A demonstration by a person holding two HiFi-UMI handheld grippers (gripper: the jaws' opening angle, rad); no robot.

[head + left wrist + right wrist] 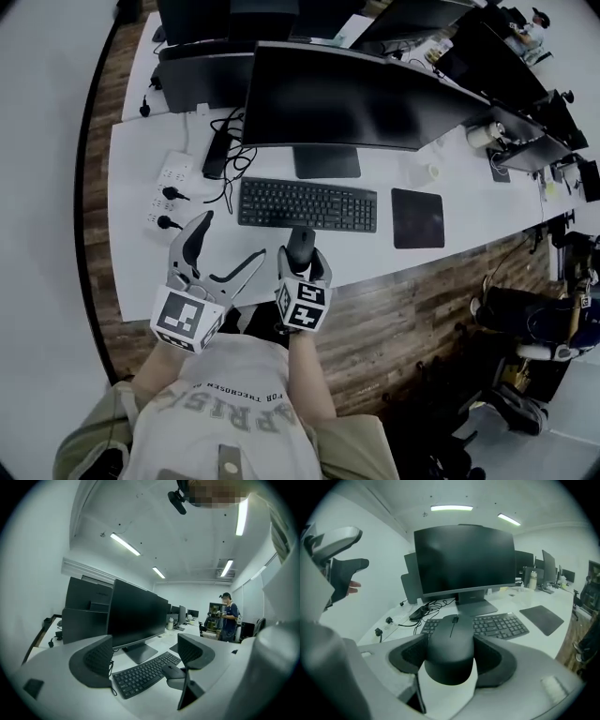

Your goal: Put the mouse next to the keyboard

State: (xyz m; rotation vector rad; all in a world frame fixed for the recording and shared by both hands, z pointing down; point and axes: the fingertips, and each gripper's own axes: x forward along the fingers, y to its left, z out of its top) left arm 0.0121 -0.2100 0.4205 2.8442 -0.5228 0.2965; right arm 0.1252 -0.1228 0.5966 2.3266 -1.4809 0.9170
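Mouse (450, 637), black with a scroll wheel at its front, sits gripped in the right claw (449, 660), whose dark pads press against its two sides while its nose points at the keyboard (487, 625). In the head view the mouse (300, 244) lies at the middle of the keyboard's (307, 204) near edge, overlapping it slightly and seemingly lifted off the tabletop (469, 192). The right claw (303, 261) reaches in from the person's side, its marker cube toward the body. To its left the left claw (230, 242) hangs over the tabletop's front edge with its jaws spread wide and nothing between them; its own view looks through the gap at the keyboard and the held mouse (172, 670). Behind the keyboard stands a wide dark monitor (347, 98) on a flat foot. A black mouse pad (417, 217) lies to the keyboard's right, well apart from the mouse. A white power strip (169, 187) with plugged cables lies on the left of the tabletop. Planked wooden floor (412, 314) shows below the tabletop's edge.
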